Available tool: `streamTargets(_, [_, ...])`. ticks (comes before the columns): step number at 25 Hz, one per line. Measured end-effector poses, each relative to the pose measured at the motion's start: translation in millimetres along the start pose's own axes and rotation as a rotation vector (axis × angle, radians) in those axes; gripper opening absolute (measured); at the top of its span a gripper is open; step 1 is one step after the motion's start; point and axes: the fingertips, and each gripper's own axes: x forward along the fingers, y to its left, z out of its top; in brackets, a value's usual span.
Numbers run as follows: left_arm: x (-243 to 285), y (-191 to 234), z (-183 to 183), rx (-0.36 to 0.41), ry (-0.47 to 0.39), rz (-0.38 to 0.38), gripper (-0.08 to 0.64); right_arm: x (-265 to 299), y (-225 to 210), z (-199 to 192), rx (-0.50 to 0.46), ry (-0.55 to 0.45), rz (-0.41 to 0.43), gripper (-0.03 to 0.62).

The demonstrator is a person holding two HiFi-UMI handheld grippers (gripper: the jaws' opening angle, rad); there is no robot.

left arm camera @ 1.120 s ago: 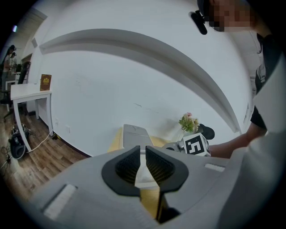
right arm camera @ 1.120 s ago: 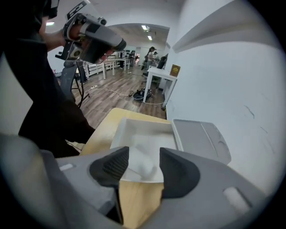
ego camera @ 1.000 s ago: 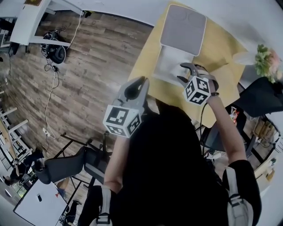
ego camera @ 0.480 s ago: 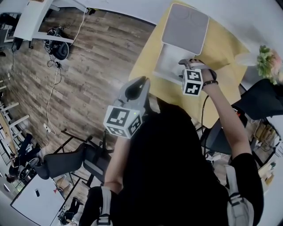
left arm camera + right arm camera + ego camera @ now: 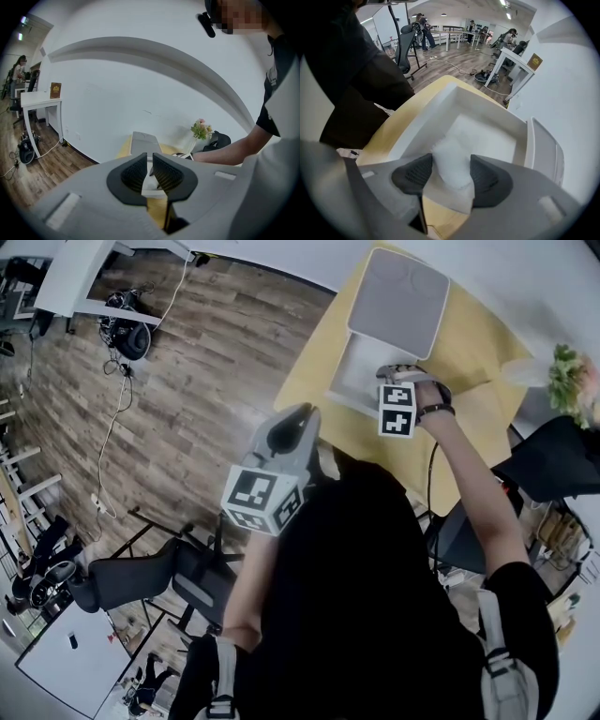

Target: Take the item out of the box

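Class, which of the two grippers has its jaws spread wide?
The right gripper: its jaws, just opening, straddle the white item in the box. The left gripper has jaws nearly together, empty.

The item (image 5: pixel 451 157) in the box (image 5: pixel 423 117) is blurred

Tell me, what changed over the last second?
The right gripper swung forward over the box and tipped downward, its jaws opening; a white item now sits between them, not yet gripped. The left gripper, box and lid stayed put.
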Motion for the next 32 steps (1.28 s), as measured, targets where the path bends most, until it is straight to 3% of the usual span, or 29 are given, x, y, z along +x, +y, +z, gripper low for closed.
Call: streamTargets(32, [13.1, -6.5, 7.1, 0.038, 0.013, -0.038, 0.044, -2.3, -16.0, -5.9, 0.125, -0.067, -0.112, 0.176])
